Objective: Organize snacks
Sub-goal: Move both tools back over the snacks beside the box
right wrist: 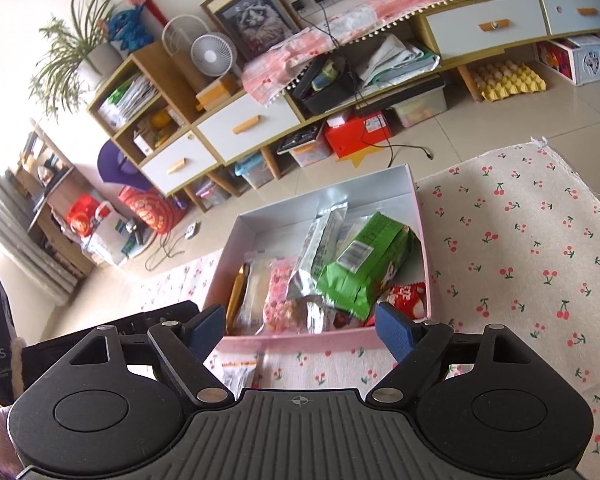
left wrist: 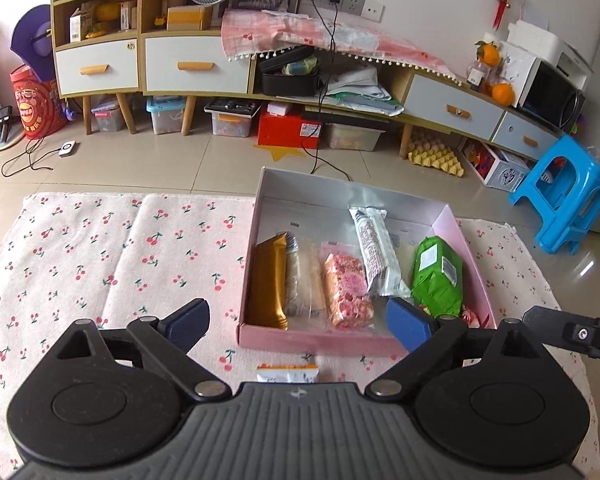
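Note:
A pink open box sits on the cherry-print cloth and holds several snack packs: a gold one, a clear one, a pink one, a silver-white one, a green one, and a red one. A small orange-and-white packet lies on the cloth just in front of the box. My left gripper is open and empty above the box's near edge. My right gripper is open and empty at the same edge.
The cherry-print cloth covers the table. Beyond its far edge is tiled floor with a long cabinet, storage bins, a blue stool and a yellow egg tray.

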The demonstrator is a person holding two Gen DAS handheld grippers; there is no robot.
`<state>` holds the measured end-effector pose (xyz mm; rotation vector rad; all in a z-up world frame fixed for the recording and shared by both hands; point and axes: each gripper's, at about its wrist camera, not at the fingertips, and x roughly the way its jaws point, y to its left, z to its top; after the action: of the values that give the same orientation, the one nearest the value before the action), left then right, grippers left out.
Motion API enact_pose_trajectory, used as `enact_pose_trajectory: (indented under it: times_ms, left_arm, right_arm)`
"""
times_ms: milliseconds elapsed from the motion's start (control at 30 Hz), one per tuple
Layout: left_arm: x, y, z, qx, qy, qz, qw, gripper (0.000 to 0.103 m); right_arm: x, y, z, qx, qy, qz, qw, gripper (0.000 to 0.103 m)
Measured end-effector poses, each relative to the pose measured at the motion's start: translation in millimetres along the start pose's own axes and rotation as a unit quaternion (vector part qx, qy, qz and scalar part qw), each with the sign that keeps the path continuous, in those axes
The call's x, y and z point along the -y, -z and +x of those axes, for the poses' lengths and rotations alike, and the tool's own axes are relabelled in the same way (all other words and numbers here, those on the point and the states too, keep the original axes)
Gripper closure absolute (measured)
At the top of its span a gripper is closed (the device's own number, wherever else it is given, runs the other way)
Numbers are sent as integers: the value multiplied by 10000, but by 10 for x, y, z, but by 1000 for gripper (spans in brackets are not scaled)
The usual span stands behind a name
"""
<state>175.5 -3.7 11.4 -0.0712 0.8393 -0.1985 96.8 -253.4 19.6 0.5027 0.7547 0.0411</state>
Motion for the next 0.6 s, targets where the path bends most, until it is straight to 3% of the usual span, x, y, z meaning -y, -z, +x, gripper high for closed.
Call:
enact_pose_trajectory:
  times_ms: [133, 300, 433, 600]
  left_arm:
    - [-9, 148, -104, -129, -257, 65, 9996, 2]
    - [-36, 340, -154, -564, -832, -56, 9949, 1]
    - [-135, 477, -87, -896, -1346, -504, 9855, 1]
    - [-336, 536, 6, -1169, -1455, -1334, 9733, 5]
  right_arm:
    - [-72, 62, -17, -34, 74, -132, 9999, 13]
    - [-155, 156, 29, -157, 148, -338, 9992, 13]
    - [-215, 202, 113, -279, 267, -488, 9981, 13]
    - [-264, 220, 256, -397, 329, -503, 9974, 13]
